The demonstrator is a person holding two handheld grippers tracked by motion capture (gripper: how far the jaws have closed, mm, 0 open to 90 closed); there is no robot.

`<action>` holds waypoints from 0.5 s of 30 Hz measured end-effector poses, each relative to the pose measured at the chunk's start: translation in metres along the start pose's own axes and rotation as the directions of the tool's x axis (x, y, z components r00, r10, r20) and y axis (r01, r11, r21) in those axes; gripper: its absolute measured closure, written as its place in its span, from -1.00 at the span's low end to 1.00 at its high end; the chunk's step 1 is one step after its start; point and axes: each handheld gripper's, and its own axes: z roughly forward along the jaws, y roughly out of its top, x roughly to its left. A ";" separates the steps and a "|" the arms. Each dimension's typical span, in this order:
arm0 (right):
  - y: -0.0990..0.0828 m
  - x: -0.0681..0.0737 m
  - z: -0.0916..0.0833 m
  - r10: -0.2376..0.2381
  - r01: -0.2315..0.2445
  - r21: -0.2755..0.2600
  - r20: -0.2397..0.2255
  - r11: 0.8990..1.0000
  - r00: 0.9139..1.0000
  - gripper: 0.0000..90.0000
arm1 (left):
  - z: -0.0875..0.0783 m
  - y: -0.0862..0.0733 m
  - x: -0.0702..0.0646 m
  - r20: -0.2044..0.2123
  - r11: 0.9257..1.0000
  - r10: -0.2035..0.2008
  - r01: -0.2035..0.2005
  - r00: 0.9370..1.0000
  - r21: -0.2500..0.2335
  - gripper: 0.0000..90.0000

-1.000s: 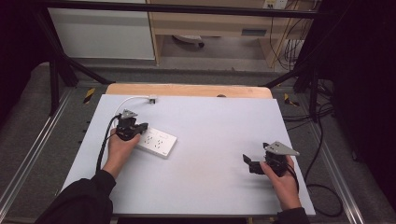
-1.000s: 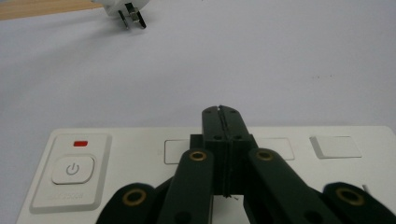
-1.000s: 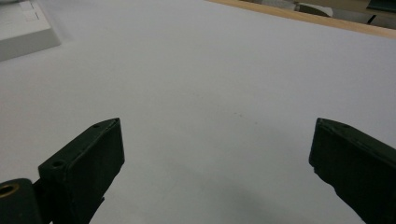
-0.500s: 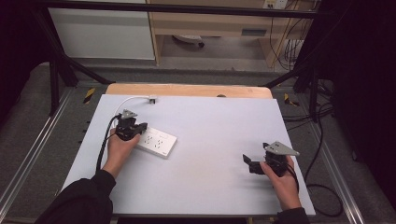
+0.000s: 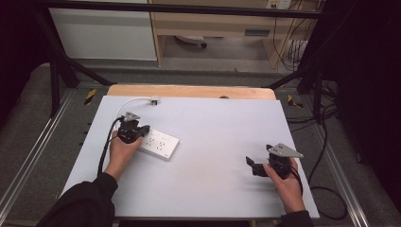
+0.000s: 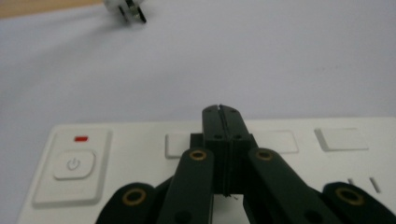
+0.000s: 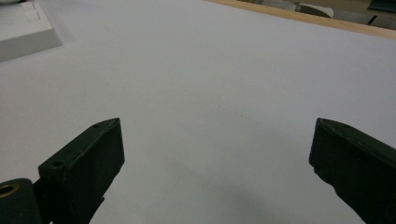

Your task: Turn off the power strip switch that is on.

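Note:
A white power strip [image 5: 160,144] lies flat on the left half of the white table [image 5: 213,127]. My left gripper [image 5: 143,130] is shut with nothing between its jaws, its tip over the strip's left end. In the left gripper view the closed jaws [image 6: 220,113] sit above the strip's top face [image 6: 140,134], right of its power button [image 6: 74,164] and red indicator [image 6: 81,138]; I cannot tell whether they touch it. My right gripper [image 5: 251,164] rests near the table's front right, open and holding nothing [image 7: 212,149].
The strip's white cable [image 5: 128,101] runs to a plug [image 5: 153,100] lying at the back left of the table, blurred in the left gripper view [image 6: 126,9]. A wooden edge [image 5: 189,91] borders the far side. Black cables [image 5: 326,142] hang off the right.

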 end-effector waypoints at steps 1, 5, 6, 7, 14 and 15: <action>0.000 0.000 0.000 0.000 0.000 0.000 0.000 1.000 1.000 -0.92 | 0.000 0.000 -0.002 -0.005 1.000 0.008 -0.008 1.000 0.000 1.00; 0.000 0.000 0.000 0.000 0.000 0.000 0.000 1.000 1.000 -0.92 | 0.001 0.000 -0.003 -0.015 1.000 0.018 -0.018 1.000 -0.005 1.00; 0.000 0.000 0.000 0.001 -0.001 0.000 0.000 1.000 1.000 -0.92 | 0.002 0.000 -0.002 -0.014 1.000 0.016 -0.017 1.000 -0.009 1.00; 0.000 0.000 0.000 0.001 -0.001 0.000 0.001 1.000 1.000 -0.92 | 0.002 0.000 -0.001 -0.009 1.000 0.006 -0.006 1.000 -0.012 1.00; 0.000 -0.001 -0.001 0.009 -0.009 -0.001 0.003 1.000 1.000 -0.92 | 0.000 0.001 -0.001 -0.006 0.999 -0.004 0.004 1.000 -0.032 1.00; 0.000 -0.001 -0.001 0.008 -0.008 -0.001 0.003 1.000 1.000 -0.92 | -0.001 0.002 -0.001 -0.006 0.999 -0.003 0.003 1.000 -0.036 1.00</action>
